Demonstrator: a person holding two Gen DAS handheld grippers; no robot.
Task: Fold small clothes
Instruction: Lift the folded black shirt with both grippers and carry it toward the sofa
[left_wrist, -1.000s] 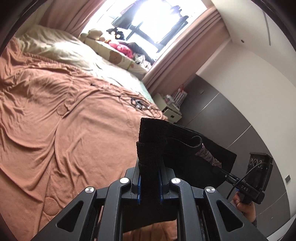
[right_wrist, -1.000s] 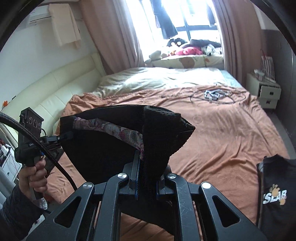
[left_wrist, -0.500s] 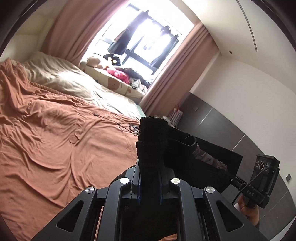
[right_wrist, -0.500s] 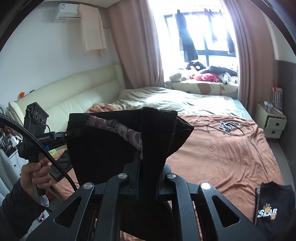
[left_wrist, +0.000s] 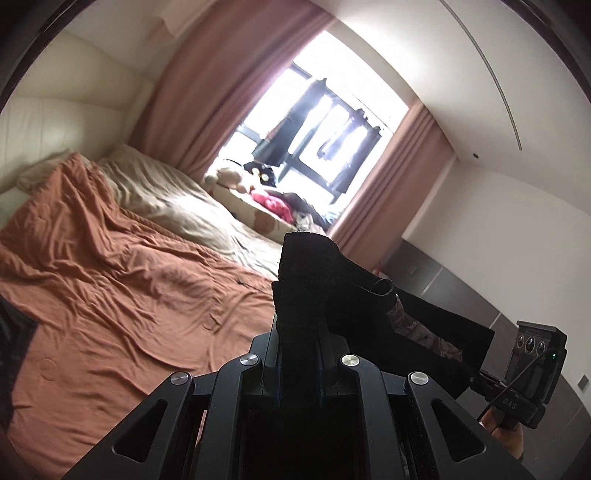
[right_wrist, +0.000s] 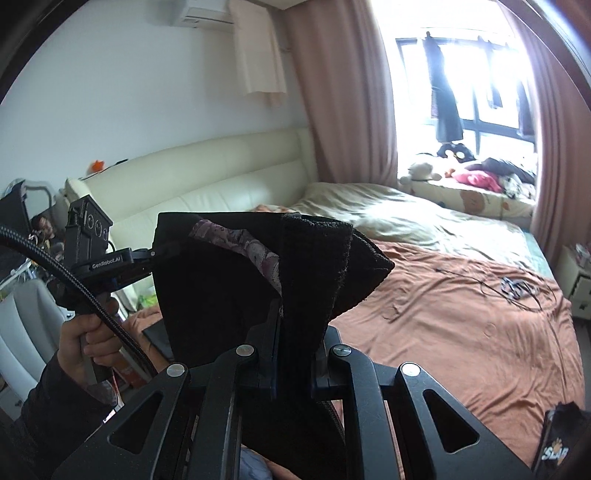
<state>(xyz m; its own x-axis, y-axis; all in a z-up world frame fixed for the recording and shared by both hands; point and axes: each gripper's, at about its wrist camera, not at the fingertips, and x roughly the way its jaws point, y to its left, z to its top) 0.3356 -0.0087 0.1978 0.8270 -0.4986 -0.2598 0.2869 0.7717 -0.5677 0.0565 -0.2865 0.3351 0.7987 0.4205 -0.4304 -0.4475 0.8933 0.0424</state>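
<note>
A small black garment (left_wrist: 354, 299) with a patterned purple lining hangs in the air, stretched between both grippers above the bed. My left gripper (left_wrist: 298, 332) is shut on one bunched corner of it. My right gripper (right_wrist: 293, 325) is shut on the other corner of the black garment (right_wrist: 221, 288). In the left wrist view the right gripper's body (left_wrist: 532, 373) shows at the far right, pinching the cloth's far end. In the right wrist view the left gripper's body (right_wrist: 99, 254) shows at the left, in a person's hand (right_wrist: 88, 339). The cloth hides both pairs of pads.
Below lies a bed with a rumpled orange cover (right_wrist: 461, 325) and a cream sheet (left_wrist: 192, 214). Black cables (right_wrist: 517, 288) lie on the cover. Another black garment with a printed logo (right_wrist: 557, 443) lies at the bed's near right. A white nightstand (right_wrist: 580, 280) stands beside the curtained window.
Both grippers have risen with the black garment still held between them, and both views have tilted up, so more of the wall, window and headboard shows and less of the bed.
</note>
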